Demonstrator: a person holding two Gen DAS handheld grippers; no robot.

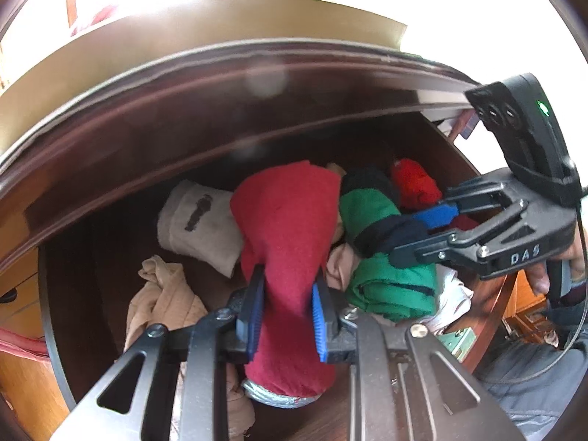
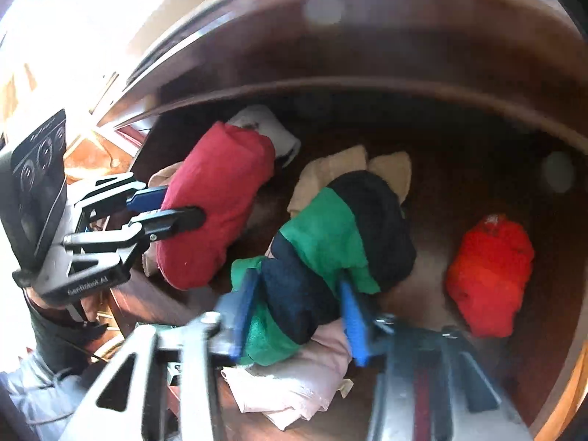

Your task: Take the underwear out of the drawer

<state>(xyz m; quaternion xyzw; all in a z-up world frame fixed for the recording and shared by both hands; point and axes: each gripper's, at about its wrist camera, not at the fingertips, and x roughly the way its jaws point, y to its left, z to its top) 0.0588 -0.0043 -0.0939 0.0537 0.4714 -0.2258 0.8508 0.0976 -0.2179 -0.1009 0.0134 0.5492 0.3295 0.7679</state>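
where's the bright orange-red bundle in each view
Left wrist view: the bright orange-red bundle lies upper right of centre, at the drawer's back, just beyond the right hand-held gripper.
Right wrist view: it lies at the right, apart from the other clothes.
Shared landmark: the green and navy garment, beside it in both.
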